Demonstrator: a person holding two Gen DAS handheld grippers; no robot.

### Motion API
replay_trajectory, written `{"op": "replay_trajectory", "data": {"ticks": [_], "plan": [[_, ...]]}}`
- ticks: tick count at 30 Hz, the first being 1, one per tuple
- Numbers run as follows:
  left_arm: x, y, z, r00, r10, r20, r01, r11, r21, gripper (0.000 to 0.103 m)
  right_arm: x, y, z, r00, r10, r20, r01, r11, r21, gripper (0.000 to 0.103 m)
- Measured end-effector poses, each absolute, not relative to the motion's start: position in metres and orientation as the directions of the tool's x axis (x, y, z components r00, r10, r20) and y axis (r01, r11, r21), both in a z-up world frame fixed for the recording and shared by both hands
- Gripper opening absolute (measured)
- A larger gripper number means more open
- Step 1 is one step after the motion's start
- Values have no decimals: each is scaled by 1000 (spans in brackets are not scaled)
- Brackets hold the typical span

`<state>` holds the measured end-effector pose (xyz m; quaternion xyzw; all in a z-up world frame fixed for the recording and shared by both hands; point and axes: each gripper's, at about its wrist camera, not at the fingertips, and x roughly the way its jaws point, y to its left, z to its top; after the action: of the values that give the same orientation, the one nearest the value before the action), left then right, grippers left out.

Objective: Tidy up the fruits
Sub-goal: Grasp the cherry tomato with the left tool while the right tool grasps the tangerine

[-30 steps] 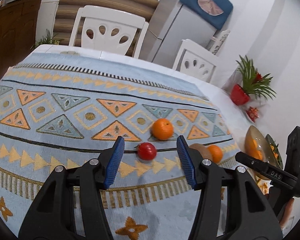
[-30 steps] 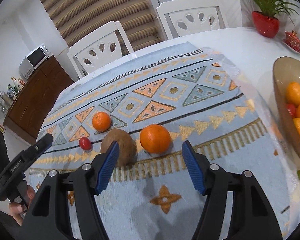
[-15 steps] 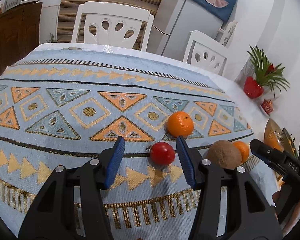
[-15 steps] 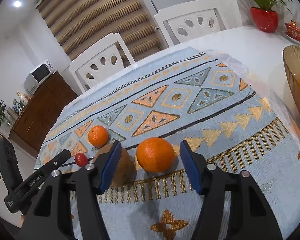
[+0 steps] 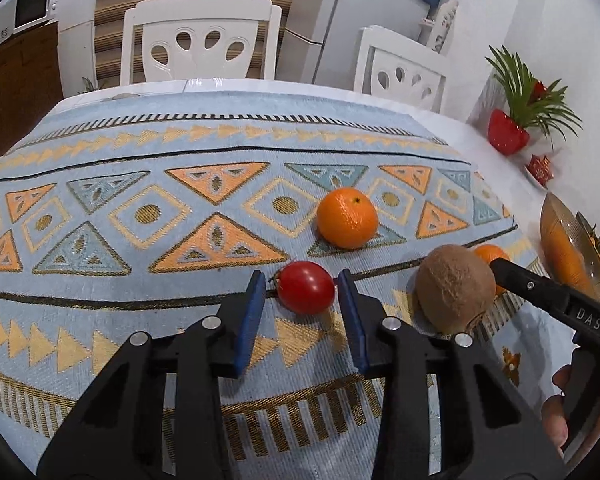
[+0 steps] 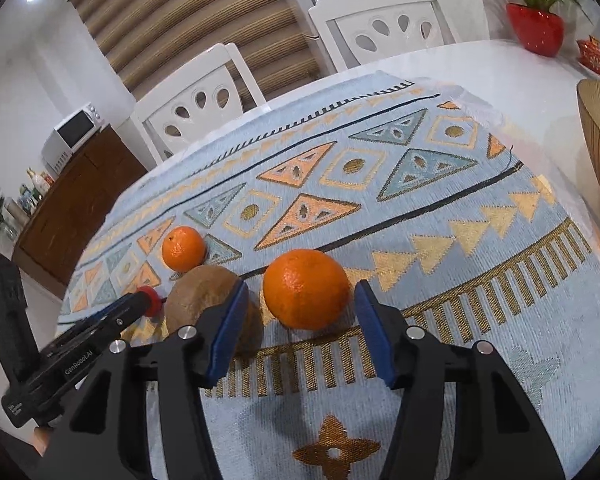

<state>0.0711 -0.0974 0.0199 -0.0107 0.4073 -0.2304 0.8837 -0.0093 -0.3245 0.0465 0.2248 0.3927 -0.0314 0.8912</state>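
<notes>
A small red tomato (image 5: 306, 293) lies on the patterned blue cloth (image 5: 140, 320), between the tips of my left gripper (image 5: 301, 282). The jaws stand narrowed around it, with a thin gap still showing on the left side. My right gripper (image 6: 300, 294) is open with a large orange (image 6: 306, 288) between its fingertips, untouched. A brown kiwi (image 6: 204, 300) sits just left of that orange, against the left finger. A smaller orange (image 5: 347, 218) rests farther back. The fruit bowl (image 5: 560, 232) stands at the right edge, holding orange fruit.
White chairs (image 5: 200, 40) line the far side of the table. A red potted plant (image 5: 508, 136) and a red ornament (image 5: 540, 168) stand on the bare white tabletop at the back right. A wooden cabinet with a microwave (image 6: 74, 136) is off to the left.
Both grippers moved forward and lower toward the fruit. The left jaws narrowed around the tomato. The large orange now sits between the right fingertips.
</notes>
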Motion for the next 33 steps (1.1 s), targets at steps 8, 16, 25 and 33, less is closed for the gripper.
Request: {"op": "replay_trajectory", "data": {"ticks": [8, 16, 25, 33], "plan": [[71, -104, 17, 563, -395, -726, 409, 896, -170, 34, -6, -310, 46, 674, 57, -736, 228, 932, 280, 55], [71, -111, 16, 565, -374, -735, 421, 897, -132, 29, -4, -314, 44, 669, 46, -742, 246, 928, 279, 45], [66, -111, 20, 586, -370, -721, 425, 898, -116, 29, -5, -315, 46, 676, 49, -735, 242, 928, 284, 44], [65, -107, 22, 600, -371, -709, 411, 903, -125, 29, -10, -314, 51, 703, 56, -709, 225, 928, 296, 42]]}}
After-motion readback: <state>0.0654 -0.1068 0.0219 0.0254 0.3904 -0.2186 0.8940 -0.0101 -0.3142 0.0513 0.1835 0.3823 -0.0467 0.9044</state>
